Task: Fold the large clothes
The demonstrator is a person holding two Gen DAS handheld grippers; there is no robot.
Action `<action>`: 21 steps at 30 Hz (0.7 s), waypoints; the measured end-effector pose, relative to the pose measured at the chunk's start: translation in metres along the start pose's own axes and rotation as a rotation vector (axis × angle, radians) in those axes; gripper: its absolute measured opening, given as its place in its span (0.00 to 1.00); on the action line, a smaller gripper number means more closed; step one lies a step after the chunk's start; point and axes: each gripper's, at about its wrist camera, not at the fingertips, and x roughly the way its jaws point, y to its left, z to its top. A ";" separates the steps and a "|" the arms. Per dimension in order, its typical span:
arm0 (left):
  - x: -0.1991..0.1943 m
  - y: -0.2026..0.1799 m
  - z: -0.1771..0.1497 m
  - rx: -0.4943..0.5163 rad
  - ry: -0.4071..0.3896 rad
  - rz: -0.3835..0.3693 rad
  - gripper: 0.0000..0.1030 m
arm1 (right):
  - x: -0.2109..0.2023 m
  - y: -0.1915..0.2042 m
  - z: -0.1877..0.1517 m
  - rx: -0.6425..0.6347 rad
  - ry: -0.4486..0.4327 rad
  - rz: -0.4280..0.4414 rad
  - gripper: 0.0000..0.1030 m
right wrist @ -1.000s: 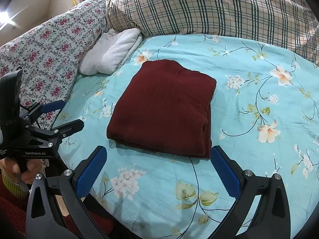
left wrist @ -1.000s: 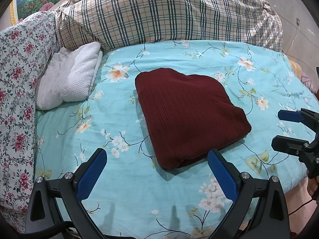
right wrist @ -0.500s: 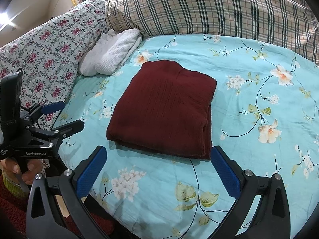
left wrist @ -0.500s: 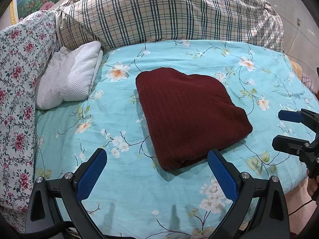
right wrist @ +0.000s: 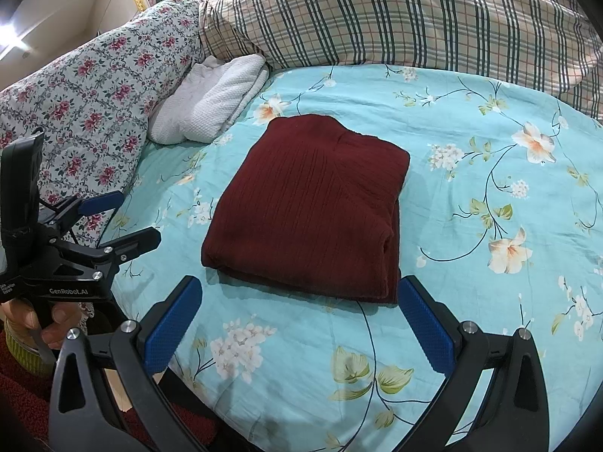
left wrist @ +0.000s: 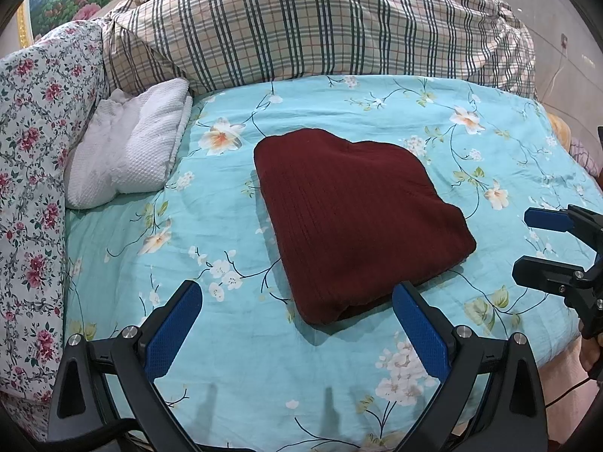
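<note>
Your left gripper (left wrist: 294, 320) has its jaws spread wide with nothing between them, hovering over the near edge of the bed; the blue pads (left wrist: 171, 329) are clear of the fabric, though the right pad overlaps the garment's near corner in that view, and you can't tell if it touches. Your right gripper (right wrist: 299, 318) is the same: jaws wide apart, empty, near edge of the bed, right pad close to the garment's near right corner. The dark red knit garment (left wrist: 354, 222) lies folded into a compact rectangle, flat in the middle of the turquoise floral bedsheet (left wrist: 233, 358), just beyond both sets of jaws. In the right wrist view its layered edges stack along the near and right sides. Your left gripper shows at the left of the right wrist view with a hand (right wrist: 41, 320) on its handle; your right gripper shows at the right edge of the left wrist view. Far left, a white textured cloth (left wrist: 132, 150) sits against a floral quilt (left wrist: 34, 150). A plaid quilt (left wrist: 320, 26) is heaped along the far side of the bed, well apart from the garment.
</note>
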 end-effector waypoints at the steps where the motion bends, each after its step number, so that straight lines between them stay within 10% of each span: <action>1: 0.000 0.000 0.000 0.000 0.000 0.000 0.98 | 0.000 0.000 0.000 0.000 0.000 0.001 1.00; 21: 0.006 0.000 0.005 0.002 0.005 -0.002 0.98 | 0.002 -0.001 0.003 0.002 0.003 -0.001 1.00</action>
